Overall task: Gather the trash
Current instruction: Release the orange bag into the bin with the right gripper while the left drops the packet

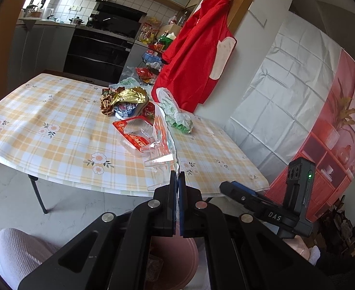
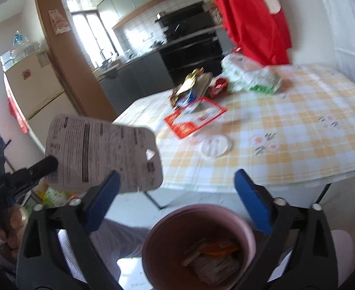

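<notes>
Two claws work above a round pink plastic bin (image 2: 196,246) that stands on the pale marble-look floor (image 1: 63,207) and holds flattened wrappers. Left claw (image 1: 177,181): pads together, clamped on the edge of a flat printed packaging card (image 2: 102,152) with rounded corners and a triangular hang-hole, seen edge-on in its own view. Right claw (image 2: 177,198): blue ribbed pads (image 2: 252,203) wide apart, nothing between them, poised over the bin. Counter (image 1: 56,130): smooth cloth in yellow-and-white check with flower motifs. On it lie crumpled gold foil (image 1: 129,96), a red-rimmed clear blister pack (image 1: 135,133), a round white lid (image 2: 215,146) and a rumpled white-and-green bag (image 1: 177,116). Behind, a glossy red apron (image 1: 199,55) hangs on the wall.
</notes>
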`<state>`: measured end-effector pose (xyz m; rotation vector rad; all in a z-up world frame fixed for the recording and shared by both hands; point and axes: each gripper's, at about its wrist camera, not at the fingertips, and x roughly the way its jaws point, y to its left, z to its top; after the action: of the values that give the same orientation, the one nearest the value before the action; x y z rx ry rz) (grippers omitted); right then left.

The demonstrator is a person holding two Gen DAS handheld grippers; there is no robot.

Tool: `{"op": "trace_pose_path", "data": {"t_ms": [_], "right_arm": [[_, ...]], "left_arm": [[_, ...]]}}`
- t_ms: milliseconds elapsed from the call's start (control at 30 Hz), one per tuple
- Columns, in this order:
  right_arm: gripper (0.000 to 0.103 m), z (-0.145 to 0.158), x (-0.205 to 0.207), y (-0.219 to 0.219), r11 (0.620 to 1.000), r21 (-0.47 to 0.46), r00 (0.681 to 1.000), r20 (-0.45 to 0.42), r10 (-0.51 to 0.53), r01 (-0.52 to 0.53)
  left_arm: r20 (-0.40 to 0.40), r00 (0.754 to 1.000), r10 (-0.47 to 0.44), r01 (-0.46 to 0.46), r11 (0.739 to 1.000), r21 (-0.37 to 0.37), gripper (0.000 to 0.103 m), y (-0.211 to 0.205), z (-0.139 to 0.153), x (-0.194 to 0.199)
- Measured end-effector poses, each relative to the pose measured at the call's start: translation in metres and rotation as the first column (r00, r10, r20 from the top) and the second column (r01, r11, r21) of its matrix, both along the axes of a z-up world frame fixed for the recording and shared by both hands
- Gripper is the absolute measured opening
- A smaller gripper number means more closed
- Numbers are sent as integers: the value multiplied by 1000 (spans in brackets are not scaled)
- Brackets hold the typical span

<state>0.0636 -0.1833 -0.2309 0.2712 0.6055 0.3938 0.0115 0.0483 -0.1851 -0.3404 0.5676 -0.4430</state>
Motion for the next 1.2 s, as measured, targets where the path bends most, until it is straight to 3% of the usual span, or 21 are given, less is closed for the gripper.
{"op": "trace_pose_path", "data": {"t_ms": [267,667,700,800,967,1100,1200], "right_arm": [[97,10,-1,-15,995,-27,995,41,-90,91],[97,6,-1,-25,992,-20,992,30,-126,127],[97,5,-1,-25,992,-21,992,28,-126,126],[97,5,-2,-25,992,-23,992,24,-126,127],[97,1,-1,-24,991,-25,992,10,-128,129],[97,-1,-1,-23,992,-38,992,4,-123,124],[97,-3,0,-22,992,-57,993,11,-115,116]], "left_arm": [[-26,999,-40,40,999,-5,2,-6,-5,-2],[-64,990,-122,122,992,-9,3,-19,-12,-1],[-71,990,-121,120,993,-9,7,-19,-13,0],[-91,992,-84,82,996,-27,44,-12,-18,3],[-106,994,29,-33,999,-41,67,7,-22,6],[-124,988,97,-101,995,-27,97,16,-23,7],[-133,982,136,-138,990,-4,97,21,-25,9]]}}
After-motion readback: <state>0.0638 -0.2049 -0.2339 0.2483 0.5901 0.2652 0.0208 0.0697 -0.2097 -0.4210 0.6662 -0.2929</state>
